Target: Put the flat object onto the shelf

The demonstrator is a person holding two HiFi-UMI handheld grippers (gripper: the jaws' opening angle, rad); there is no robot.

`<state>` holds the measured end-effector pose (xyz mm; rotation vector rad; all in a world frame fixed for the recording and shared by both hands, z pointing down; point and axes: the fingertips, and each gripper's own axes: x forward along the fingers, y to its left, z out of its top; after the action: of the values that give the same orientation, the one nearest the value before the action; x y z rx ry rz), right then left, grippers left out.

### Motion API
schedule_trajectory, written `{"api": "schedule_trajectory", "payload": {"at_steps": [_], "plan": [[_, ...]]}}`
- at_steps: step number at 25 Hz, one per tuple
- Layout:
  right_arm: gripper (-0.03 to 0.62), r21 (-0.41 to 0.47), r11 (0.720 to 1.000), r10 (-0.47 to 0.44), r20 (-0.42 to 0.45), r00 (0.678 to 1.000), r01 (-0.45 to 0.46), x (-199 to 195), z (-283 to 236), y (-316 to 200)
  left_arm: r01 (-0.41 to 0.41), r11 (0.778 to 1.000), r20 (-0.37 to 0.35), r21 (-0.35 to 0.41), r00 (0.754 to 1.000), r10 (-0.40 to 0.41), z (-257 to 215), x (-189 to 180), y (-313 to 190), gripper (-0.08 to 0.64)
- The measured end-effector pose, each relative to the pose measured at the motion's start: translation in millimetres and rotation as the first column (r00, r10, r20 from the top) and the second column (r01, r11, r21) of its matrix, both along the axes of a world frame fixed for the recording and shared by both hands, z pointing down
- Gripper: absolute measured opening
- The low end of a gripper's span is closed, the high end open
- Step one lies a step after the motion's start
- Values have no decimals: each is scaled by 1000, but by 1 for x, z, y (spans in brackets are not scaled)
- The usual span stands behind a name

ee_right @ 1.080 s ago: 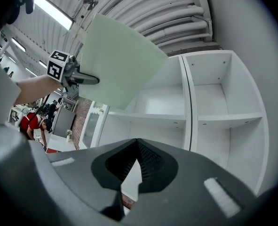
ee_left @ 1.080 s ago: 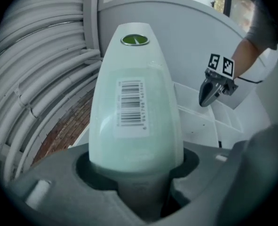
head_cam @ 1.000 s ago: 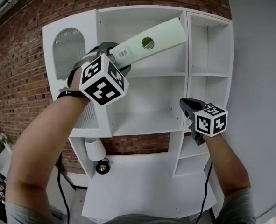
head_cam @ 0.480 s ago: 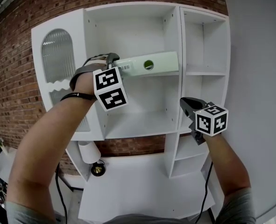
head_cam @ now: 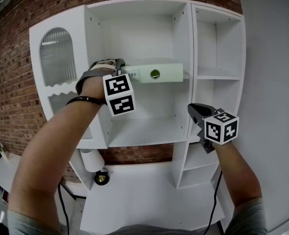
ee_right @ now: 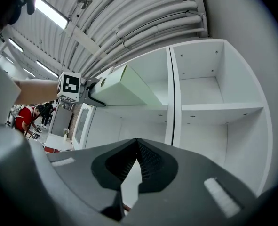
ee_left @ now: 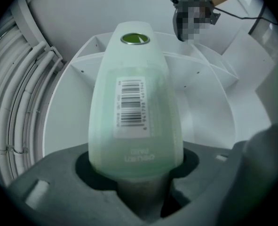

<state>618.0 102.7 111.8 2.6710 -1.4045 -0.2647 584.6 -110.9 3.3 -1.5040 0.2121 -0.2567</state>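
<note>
My left arm reaches level, tool (head_cam: 121,70) clamped on the green bottle (head_cam: 156,73) at the shelf (head_cam: 189,58); right tool (head_cam: 195,110) closed, empty.

The flat object (ee_left: 135,65) carries a barcode label (ee_left: 131,108) whose digits are too small to read.

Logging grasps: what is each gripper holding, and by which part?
Left gripper: pale green flat object, by the end opposite its green dot. Right gripper: nothing, jaws together.
</note>
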Motion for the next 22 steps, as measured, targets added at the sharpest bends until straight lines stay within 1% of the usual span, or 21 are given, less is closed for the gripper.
{"api": "schedule_trajectory", "payload": {"at_steps": [4,15,17,18,19,20,22], "plan": [[11,-4,1000,-13,5,1000,13,8,4,-4,7,1000,1,1,1000,-7,1,12,-5,276],[11,7,998,-55,12,998,55,26,6,-15,5,999,67,-42,998,-2,3,18,-6,281],[11,3,997,-71,15,997,71,27,7,-20,-6,997,114,-83,993,16,6,18,-4,291],[11,1,997,-77,16,997,77,28,8,-22,-11,993,150,-116,988,29,9,18,-2,318],[11,0,997,-82,18,997,82,29,9,-23,-11,990,185,-144,982,38,11,17,-1,330],[11,-1,996,-85,19,996,85,30,9,-25,-7,987,211,-160,977,41,12,16,1,338],[11,1,996,-89,21,996,89,31,10,-27,-1,985,235,-171,971,41,12,17,2,348]]}}
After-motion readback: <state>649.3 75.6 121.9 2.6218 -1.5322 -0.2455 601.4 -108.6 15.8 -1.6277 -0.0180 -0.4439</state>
